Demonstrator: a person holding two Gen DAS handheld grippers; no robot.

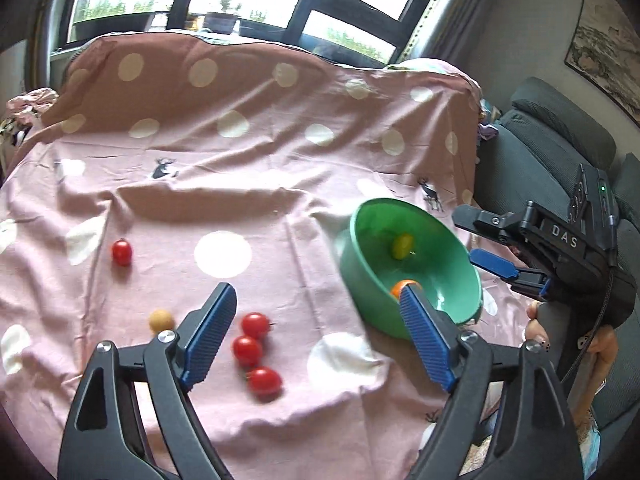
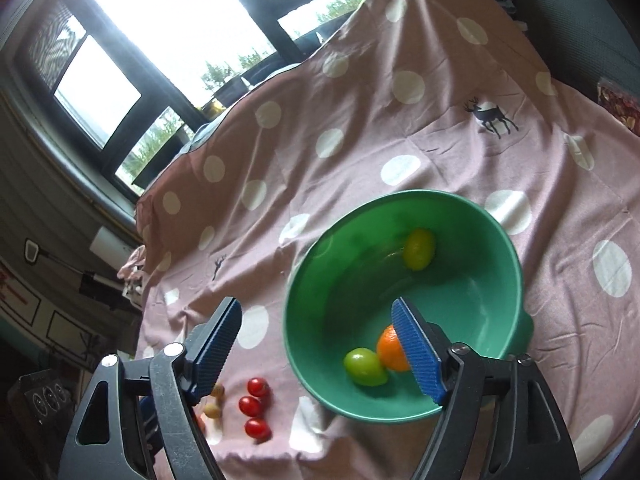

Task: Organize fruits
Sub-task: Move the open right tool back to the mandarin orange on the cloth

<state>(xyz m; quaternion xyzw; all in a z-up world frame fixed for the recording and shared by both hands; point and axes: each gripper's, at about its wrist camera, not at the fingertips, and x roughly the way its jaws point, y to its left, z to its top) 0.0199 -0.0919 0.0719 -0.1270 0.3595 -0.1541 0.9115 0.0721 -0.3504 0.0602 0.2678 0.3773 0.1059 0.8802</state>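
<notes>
A green bowl sits on the pink dotted cloth and holds a yellow-green fruit and an orange. My left gripper stands open and empty above three red tomatoes, with the bowl to its right. A small yellow fruit and a lone red tomato lie further left. My right gripper is open and empty over the bowl's near left side. In that bowl I see a yellow fruit, a green fruit and the orange.
The pink cloth is wrinkled and rises over a backing at the far side. A grey sofa runs along the right. Windows are behind. A person's hand holds the right gripper beside the bowl.
</notes>
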